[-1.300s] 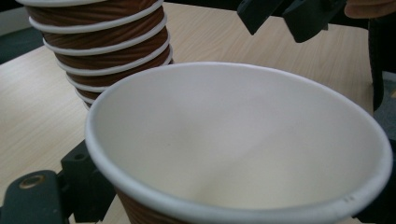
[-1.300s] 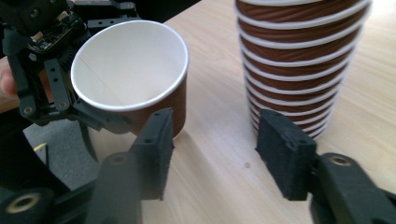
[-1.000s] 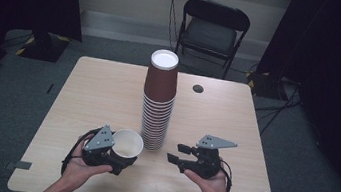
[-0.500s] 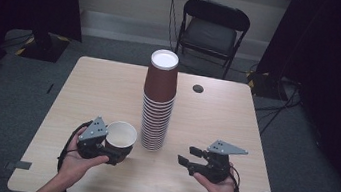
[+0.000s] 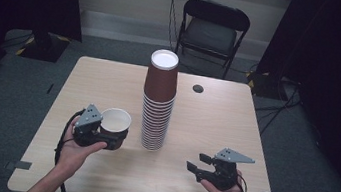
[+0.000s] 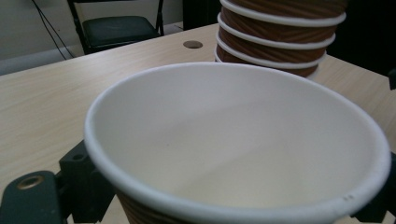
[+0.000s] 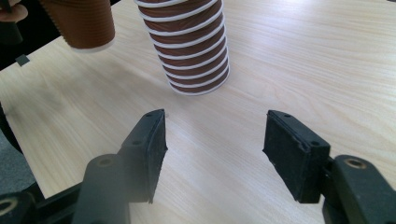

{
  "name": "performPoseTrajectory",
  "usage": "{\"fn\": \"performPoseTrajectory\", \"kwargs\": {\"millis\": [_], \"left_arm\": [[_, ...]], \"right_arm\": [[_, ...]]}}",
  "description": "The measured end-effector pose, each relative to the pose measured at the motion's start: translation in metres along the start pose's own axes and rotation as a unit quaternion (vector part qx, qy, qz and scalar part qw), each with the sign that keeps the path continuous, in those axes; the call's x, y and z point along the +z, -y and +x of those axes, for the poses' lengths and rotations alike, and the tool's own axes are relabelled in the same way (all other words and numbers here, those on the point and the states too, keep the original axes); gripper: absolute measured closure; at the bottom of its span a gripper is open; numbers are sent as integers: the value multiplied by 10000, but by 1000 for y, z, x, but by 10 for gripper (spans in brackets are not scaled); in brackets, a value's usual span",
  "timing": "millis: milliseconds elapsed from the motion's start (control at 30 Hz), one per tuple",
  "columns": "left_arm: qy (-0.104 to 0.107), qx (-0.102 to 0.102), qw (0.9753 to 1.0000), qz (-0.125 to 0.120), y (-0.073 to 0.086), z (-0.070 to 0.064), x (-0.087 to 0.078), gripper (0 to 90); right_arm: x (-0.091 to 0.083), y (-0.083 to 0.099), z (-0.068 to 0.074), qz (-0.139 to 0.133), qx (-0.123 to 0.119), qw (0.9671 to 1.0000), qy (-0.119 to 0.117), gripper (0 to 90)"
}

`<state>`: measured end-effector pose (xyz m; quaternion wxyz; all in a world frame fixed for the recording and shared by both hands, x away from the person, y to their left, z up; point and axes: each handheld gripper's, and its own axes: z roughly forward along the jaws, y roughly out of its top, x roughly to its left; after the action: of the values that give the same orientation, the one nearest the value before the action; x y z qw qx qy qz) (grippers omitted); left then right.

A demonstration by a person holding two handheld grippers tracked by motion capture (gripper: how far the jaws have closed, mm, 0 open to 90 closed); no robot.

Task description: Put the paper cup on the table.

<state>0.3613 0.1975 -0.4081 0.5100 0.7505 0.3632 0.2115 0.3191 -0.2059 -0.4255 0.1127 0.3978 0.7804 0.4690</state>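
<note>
Two claws work over a pale wooden desk (image 5: 110, 82). The left claw (image 5: 110, 140) grips a single brown paper cup (image 5: 115, 124), its jaws pressed against the cup's ribbed wall. The cup sits upright with its white inside facing up, held at the front left part of the desk, just to the left of a tall stack of cups (image 5: 158, 104). In the left gripper view the cup's white rim (image 6: 233, 140) comes very close to the camera, and the lower rings of the stack (image 6: 280, 37) rise just behind it. In the right gripper view the held cup (image 7: 81, 23) hangs clear of the desk surface, with its base above the wood.

The right claw (image 5: 198, 163) is empty, its jaws spread wide apart, and it is held above the front right part of the desk, well apart from the stack. Bare wood lies between its two black pads (image 7: 149, 149).

The stack stands upside down near the middle of the desk. A small dark round disc (image 5: 198, 88) sits on the desk behind it, and a black folding chair (image 5: 213, 29) stands beyond the far edge.
</note>
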Motion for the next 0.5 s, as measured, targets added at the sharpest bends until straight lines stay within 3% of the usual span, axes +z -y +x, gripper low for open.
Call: {"fn": "performPoseTrajectory", "kwargs": {"millis": [100, 300, 500], "left_arm": [[-113, 18, 9999, -4, -2, 4, 4, 100], [-369, -202, 9991, -48, -6, 23, 23, 100], [-482, -324, 9983, -8, -7, 39, 34, 97]], "right_arm": [[-1, 2, -1, 11, 27, 10000, 22, 386], [0, 6, -5, -18, 152, 9999, 3, 385], [1, 9, -10, 7, 225, 9997, 7, 386]]}}
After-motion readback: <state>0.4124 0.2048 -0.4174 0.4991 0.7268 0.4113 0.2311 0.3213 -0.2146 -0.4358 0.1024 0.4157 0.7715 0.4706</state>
